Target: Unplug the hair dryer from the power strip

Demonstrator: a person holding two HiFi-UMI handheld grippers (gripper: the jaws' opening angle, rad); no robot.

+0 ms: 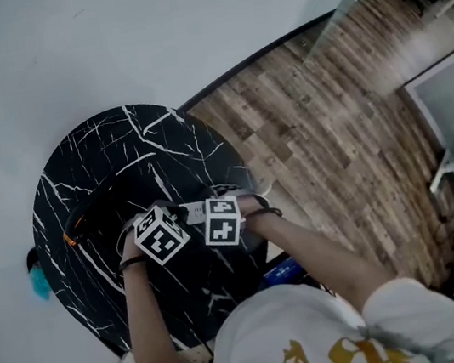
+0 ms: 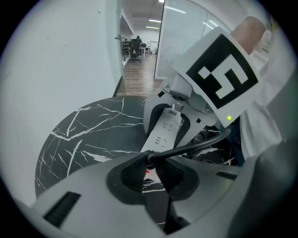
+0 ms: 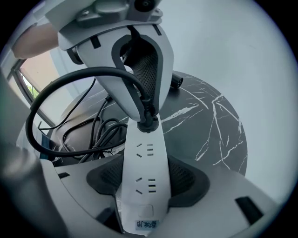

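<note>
The table (image 1: 81,183) looks like veined black marble; the power strip (image 3: 145,186) is smooth white plastic.

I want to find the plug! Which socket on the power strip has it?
The one at the far end of the power strip, farthest from the right claw, holds the black plug. The two sockets nearer that claw are empty.

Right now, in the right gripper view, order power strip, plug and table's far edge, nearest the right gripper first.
1. power strip, between its fingers.
2. plug, at the strip's far end.
3. table's far edge, beyond, upper right.
</note>
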